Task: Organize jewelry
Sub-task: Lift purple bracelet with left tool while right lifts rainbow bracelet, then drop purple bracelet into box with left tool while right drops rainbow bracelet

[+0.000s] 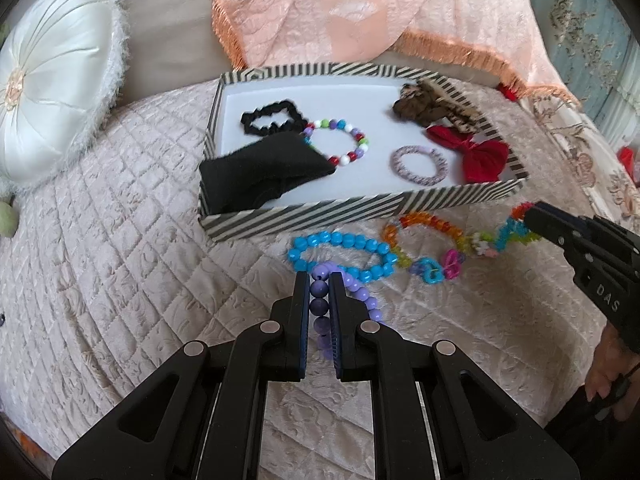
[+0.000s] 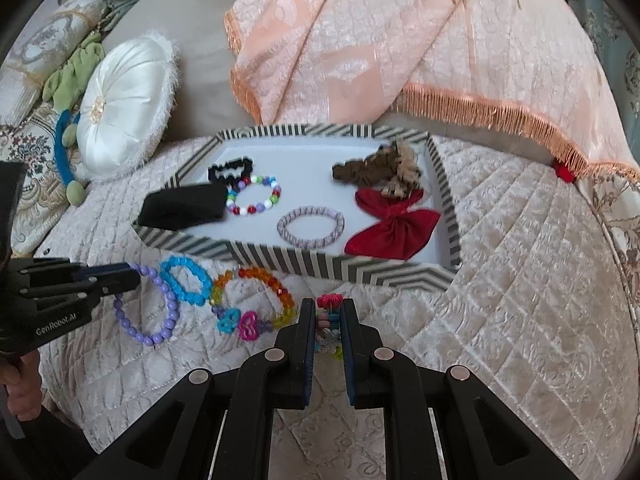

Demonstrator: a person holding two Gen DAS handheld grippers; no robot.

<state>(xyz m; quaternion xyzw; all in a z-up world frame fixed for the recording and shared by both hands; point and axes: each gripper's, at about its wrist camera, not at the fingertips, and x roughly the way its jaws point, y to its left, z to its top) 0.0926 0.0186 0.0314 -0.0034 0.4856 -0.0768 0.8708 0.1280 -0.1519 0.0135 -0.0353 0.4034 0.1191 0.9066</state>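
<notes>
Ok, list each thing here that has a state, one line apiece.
left gripper: shut on purple bead bracelet
right gripper: shut on multicolour bead strand
striped tray: open, holding hair ties and bows
blue bead bracelet: lying on the quilt, outside the tray

left wrist view: near, angled down, faces striped tray (image 1: 320, 216) from its front-left
right wrist view: near, angled down, faces tray from front-right
shared: tray, beads before it

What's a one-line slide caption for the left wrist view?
Left gripper shut on purple bead bracelet on quilted bed, before striped tray.
</notes>
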